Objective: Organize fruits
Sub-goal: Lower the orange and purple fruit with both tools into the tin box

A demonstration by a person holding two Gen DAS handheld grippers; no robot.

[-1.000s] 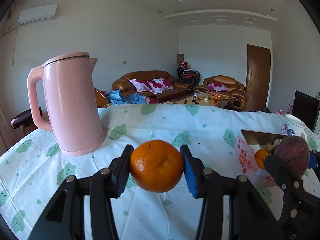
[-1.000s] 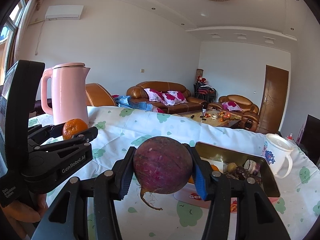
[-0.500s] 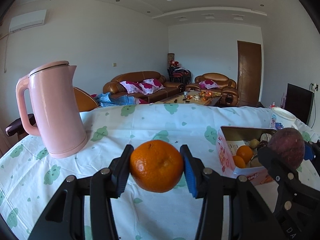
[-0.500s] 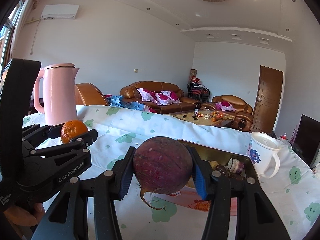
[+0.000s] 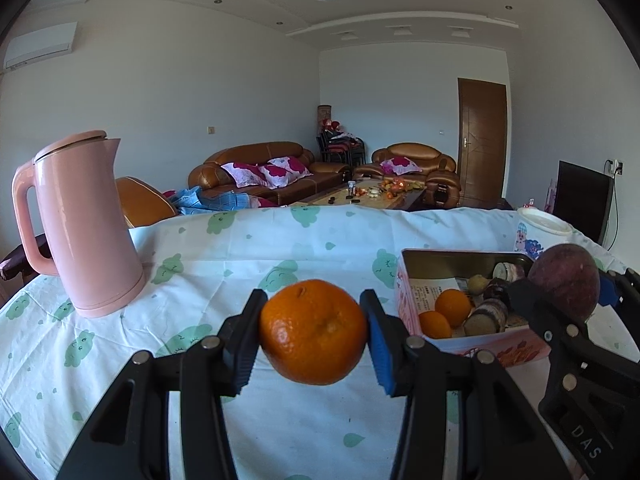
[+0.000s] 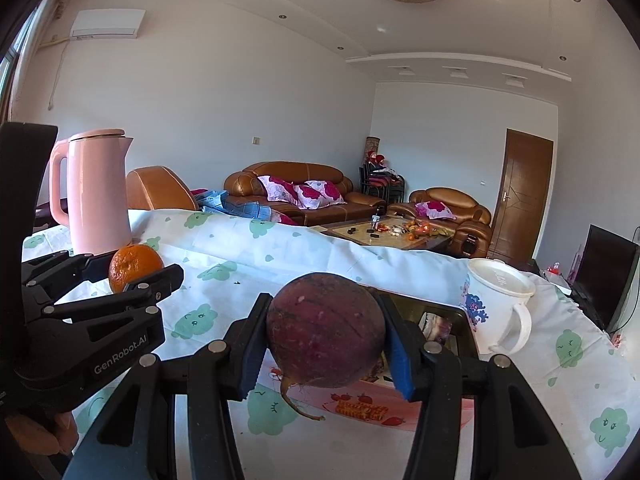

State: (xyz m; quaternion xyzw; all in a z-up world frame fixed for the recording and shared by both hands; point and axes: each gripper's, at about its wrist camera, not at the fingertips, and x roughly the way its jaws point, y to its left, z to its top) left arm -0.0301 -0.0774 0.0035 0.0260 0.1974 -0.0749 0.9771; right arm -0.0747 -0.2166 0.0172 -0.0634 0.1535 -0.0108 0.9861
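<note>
My left gripper (image 5: 314, 330) is shut on an orange (image 5: 313, 331) and holds it above the tablecloth, left of the pink tin box (image 5: 408, 300). My right gripper (image 6: 326, 330) is shut on a round purple-red beet (image 6: 326, 330) with a thin root, held above the near side of the box (image 6: 360, 404). The box holds two small oranges (image 5: 452, 306), cut purple-skinned pieces (image 5: 486, 318) and other produce. The left gripper with its orange (image 6: 134, 266) shows at the left of the right wrist view; the beet (image 5: 566, 276) shows at the right of the left wrist view.
A tall pink kettle (image 5: 80, 232) stands at the table's back left. A white lidded mug (image 6: 498, 306) stands right of the box. The white cloth with green prints (image 5: 280, 248) covers the table. Sofas and a coffee table lie beyond.
Both grippers have moved right and toward the box with their fruit still held. The box now sits closer and lower in both views; the kettle has shifted left.
</note>
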